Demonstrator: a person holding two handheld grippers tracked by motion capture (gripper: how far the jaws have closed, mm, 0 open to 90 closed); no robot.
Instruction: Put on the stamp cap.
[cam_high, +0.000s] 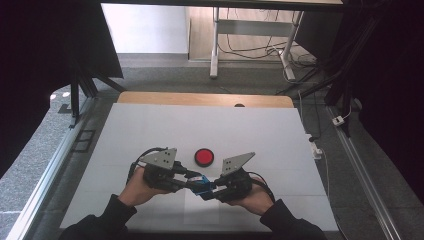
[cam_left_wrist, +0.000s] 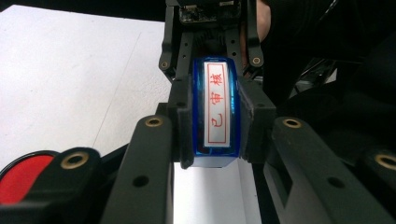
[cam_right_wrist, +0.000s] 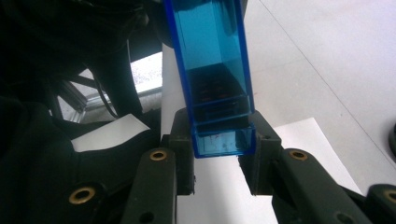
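The left hand-held gripper (cam_high: 186, 181) pinched one end of a blue stamp (cam_high: 200, 185), its two black jaws pressed against the stamp's sides. In the left gripper view the stamp (cam_left_wrist: 215, 112) stood between the pads (cam_left_wrist: 183, 122), showing a white label with red characters inside a red frame. Beyond it, the right hand-held gripper (cam_left_wrist: 211, 56) faced the camera and clasped the far end.

The right hand-held gripper (cam_high: 214, 189) was likewise clamped on the stamp. In the right gripper view the stamp (cam_right_wrist: 212, 70) appeared as a clear blue box with a dark insert inside, and the gripper's pads (cam_right_wrist: 182, 140) squeezed its near end from both sides. The rest of the body stretched away toward the other gripper.

In the high view the two grippers met tip to tip, the stamp held between them, just above the white tabletop (cam_high: 150, 130) and near its front edge. A person's left hand (cam_high: 137, 187) and right hand (cam_high: 255, 199), both in dark sleeves, gripped the tools. Each tool carried a grey three-cornered plate on top.

A round red pad (cam_high: 204, 157) with a black rim lay on the tabletop just beyond the grippers, apart from them. Its edge also showed low at the left of the left gripper view (cam_left_wrist: 21, 175).

Past the tabletop was grey floor (cam_high: 165, 77), with the legs of a desk (cam_high: 215, 45) and loose cables.
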